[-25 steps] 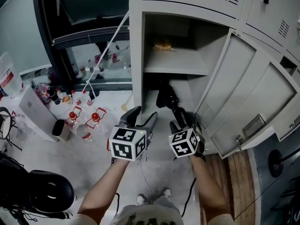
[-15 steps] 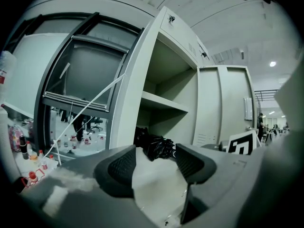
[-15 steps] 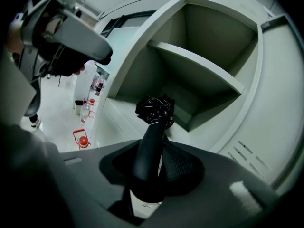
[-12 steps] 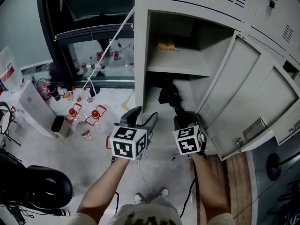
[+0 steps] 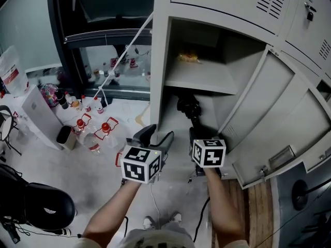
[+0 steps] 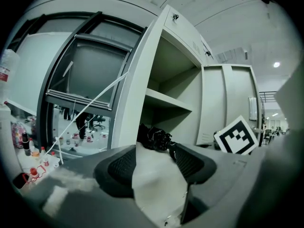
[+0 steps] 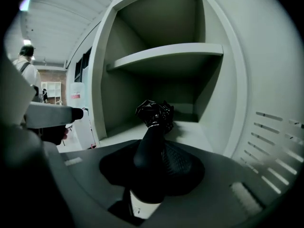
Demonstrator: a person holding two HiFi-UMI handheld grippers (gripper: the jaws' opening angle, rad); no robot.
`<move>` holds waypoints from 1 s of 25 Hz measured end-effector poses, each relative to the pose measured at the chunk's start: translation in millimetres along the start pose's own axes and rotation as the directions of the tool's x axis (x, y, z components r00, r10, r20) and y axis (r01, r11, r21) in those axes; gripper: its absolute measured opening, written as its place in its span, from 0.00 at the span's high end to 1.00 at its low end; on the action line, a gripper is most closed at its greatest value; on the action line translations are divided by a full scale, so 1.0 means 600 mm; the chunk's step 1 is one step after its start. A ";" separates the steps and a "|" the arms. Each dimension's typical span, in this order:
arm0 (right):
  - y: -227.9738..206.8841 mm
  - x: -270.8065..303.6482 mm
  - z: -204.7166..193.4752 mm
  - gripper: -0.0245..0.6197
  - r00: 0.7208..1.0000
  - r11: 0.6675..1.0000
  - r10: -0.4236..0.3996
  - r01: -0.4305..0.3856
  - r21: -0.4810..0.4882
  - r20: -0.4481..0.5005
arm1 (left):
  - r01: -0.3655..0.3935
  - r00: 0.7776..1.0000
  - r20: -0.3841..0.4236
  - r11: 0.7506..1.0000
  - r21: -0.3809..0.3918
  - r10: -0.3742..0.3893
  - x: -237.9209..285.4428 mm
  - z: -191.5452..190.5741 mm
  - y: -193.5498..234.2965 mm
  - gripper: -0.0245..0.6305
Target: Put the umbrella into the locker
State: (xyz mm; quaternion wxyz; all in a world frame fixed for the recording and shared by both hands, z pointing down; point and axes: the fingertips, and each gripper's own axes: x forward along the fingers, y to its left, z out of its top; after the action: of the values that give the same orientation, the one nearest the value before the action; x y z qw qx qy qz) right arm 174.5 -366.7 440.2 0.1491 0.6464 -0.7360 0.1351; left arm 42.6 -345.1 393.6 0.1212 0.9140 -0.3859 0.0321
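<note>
A black folded umbrella (image 5: 189, 107) points into the lower compartment of the open grey locker (image 5: 161, 87), its bunched canopy (image 7: 156, 113) lying on the compartment floor under the shelf (image 5: 199, 79). My right gripper (image 5: 199, 134) is shut on the umbrella's black handle (image 7: 151, 146), with the pads pressed against both sides of it. Just to its left, my left gripper (image 5: 155, 136) hangs open and holds nothing. In the left gripper view the gap between the open jaws (image 6: 154, 165) shows only floor, with the umbrella (image 6: 156, 137) beyond them.
The locker door (image 5: 269, 133) swings out to the right. A small yellow packet (image 5: 189, 57) lies on the upper shelf. Several red-capped bottles (image 5: 85, 130) and a white box (image 5: 39, 120) stand on the floor to the left, and a dark round object (image 5: 44, 205) sits lower left.
My right gripper has rolled upright and lifted a little, and its jaws have narrowed onto the umbrella's handle. The left gripper has stayed where it was.
</note>
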 end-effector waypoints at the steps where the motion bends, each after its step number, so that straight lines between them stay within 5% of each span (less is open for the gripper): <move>1: 0.000 0.008 0.004 0.76 1.000 1.000 0.001 -0.001 0.007 0.001 | -0.006 1.000 0.001 1.000 -0.003 0.006 0.000 -0.001 0.004 0.54; 25: 0.011 0.138 0.055 0.70 0.995 0.994 0.068 -0.073 -0.076 -0.072 | -0.060 0.998 -0.005 0.997 0.046 0.060 0.016 0.004 0.030 0.54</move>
State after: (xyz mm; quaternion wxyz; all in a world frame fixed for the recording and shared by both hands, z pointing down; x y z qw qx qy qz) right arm 156.3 -454.1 442.2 0.1952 0.6086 -0.7574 0.1336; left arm 36.5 -364.4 396.2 0.1001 0.9044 -0.4121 0.0474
